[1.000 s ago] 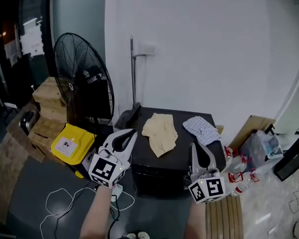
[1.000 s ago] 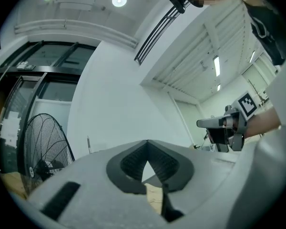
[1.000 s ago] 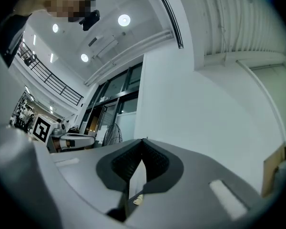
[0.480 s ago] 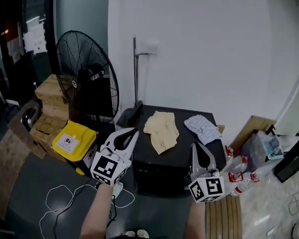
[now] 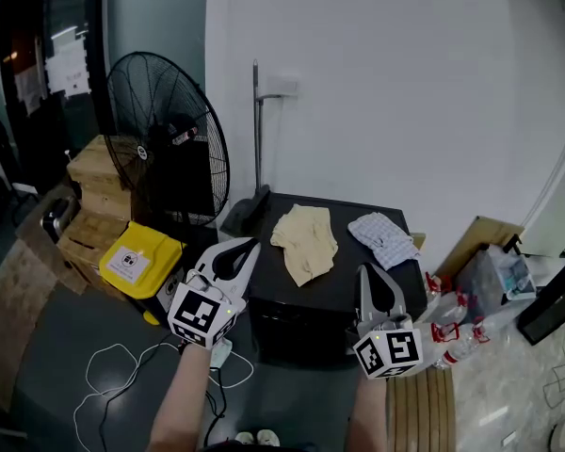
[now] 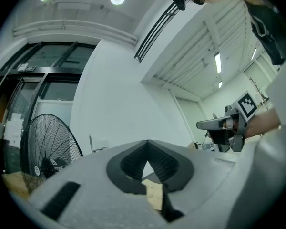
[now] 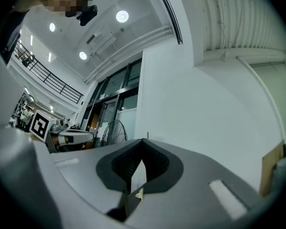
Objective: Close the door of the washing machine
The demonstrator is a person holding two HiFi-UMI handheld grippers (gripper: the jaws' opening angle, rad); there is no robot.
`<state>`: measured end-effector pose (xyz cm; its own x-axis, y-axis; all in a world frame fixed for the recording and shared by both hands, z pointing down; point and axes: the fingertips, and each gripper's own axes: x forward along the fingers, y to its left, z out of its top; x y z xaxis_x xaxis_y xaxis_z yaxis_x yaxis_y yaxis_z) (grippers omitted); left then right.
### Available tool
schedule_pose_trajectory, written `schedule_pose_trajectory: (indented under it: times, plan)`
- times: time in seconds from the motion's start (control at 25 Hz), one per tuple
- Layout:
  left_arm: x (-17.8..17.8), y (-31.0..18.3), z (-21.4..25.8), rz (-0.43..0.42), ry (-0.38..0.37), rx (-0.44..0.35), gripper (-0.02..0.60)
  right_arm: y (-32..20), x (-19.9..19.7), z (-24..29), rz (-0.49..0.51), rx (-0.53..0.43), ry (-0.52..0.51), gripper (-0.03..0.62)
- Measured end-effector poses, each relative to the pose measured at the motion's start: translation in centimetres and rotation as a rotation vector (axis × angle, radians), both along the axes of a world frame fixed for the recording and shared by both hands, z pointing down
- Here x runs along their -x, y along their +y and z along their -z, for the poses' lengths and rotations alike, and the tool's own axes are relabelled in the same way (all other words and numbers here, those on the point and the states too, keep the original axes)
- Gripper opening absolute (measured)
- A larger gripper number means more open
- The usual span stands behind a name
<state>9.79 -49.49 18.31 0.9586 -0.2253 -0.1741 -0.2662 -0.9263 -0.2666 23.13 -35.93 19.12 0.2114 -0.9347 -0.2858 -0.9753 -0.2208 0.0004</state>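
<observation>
Fan [image 5: 169,139] crowds the black washing machine's [image 5: 297,332] left edge. Left tool [image 5: 252,245] is clenched, empty, at the front-left corner. Right tool [image 5: 365,273] is clenched and empty over the front-right edge, where bottles [image 5: 457,332] hem the floor.

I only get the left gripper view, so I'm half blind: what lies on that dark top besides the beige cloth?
Observer: A checked cloth lies right of the beige cloth on the black unit, not touching it.
Operator: Is my right tool carrying anything?
Observer: No, the right tool is shut and empty.
Operator: What's on the floor to the left?
Observer: A yellow box at the foot of the fan.
</observation>
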Motion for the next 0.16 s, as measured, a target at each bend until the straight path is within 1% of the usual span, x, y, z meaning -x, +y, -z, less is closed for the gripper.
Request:
schedule_pose_trajectory:
  times: [0.16]
  plan:
    - [0.28,-0.07,0.15,0.012,0.005,0.006,0.002,0.05,0.22,0.13,0.009,-0.003,0.005,0.011]
